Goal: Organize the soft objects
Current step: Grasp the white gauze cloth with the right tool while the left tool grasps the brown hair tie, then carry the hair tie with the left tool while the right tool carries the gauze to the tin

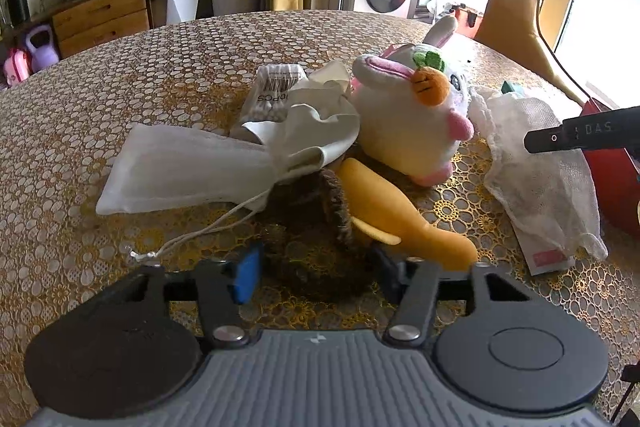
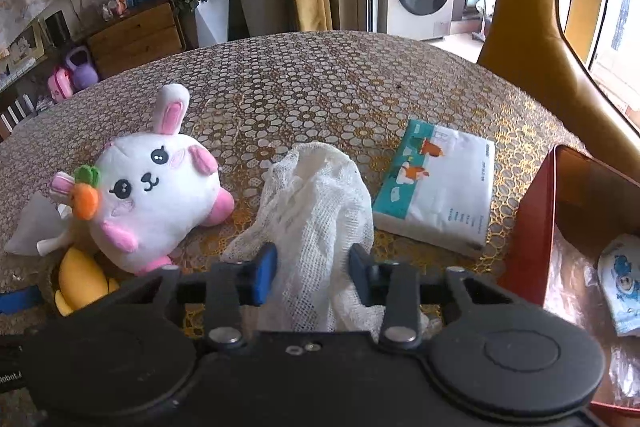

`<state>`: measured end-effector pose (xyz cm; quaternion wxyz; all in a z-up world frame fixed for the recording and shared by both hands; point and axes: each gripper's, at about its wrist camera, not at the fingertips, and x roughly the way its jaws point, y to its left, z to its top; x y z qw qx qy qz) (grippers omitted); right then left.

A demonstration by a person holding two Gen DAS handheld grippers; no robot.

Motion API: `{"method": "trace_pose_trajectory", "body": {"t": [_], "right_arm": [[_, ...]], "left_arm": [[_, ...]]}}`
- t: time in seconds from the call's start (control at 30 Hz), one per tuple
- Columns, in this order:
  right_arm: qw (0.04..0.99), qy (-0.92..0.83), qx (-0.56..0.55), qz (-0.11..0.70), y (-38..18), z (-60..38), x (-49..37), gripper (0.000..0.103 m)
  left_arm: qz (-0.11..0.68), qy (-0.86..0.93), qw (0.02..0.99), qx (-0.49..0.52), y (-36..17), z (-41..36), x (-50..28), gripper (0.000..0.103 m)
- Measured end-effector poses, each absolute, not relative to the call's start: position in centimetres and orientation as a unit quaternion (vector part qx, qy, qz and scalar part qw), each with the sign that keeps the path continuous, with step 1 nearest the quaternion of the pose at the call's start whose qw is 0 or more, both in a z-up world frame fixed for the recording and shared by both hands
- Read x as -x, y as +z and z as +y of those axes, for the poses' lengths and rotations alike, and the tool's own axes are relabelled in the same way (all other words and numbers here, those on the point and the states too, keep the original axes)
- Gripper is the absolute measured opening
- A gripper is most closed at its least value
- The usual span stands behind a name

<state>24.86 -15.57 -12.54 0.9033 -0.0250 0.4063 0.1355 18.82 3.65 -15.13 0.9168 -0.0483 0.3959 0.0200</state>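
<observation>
Right gripper (image 2: 313, 273) clamps the mesh cloth (image 2: 316, 203), left gripper (image 1: 316, 269) pinches the brown plush (image 1: 316, 211) — the rabbit toy (image 2: 156, 195) to its left and most softies remain unsorted, red box (image 2: 532, 227) at right.

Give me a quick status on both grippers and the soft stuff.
Left gripper around brown furry toy, grip unclear. Right gripper pinching white mesh cloth. Bunny plush on table between them. Red box at right.

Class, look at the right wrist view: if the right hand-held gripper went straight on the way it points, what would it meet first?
The white mesh cloth: it already lies between the right hand-held gripper fingers and bunches up ahead. The tablecloth probably comes next, though depth is unclear.
</observation>
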Motion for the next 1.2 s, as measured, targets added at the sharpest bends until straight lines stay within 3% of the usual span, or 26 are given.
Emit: {"method": "trace_pose_trajectory", "body": {"t": [0.07, 0.2, 0.37, 1.2], "right_arm": [[0.905, 0.135, 0.03, 0.401, -12.5, -15.5, -24.7, 0.026], [0.91, 0.134, 0.038, 0.391, -12.2, -15.4, -24.2, 0.011], [0.918, 0.129, 0.039, 0.373, -11.6, -15.9, -23.5, 0.003], [0.935, 0.178, -0.048, 0.304, -3.8, -21.8, -14.6, 0.002]], "left_arm": [[0.397, 0.025, 0.916, 0.047, -15.1, 3.6, -18.8, 0.035], [0.399, 0.029, 0.914, 0.061, -14.9, 4.3, -18.7, 0.024], [0.399, 0.033, 0.913, 0.076, -14.6, 4.9, -18.5, 0.02], [0.369, -0.019, 0.925, 0.089, -8.5, 3.2, -13.8, 0.016]]}}
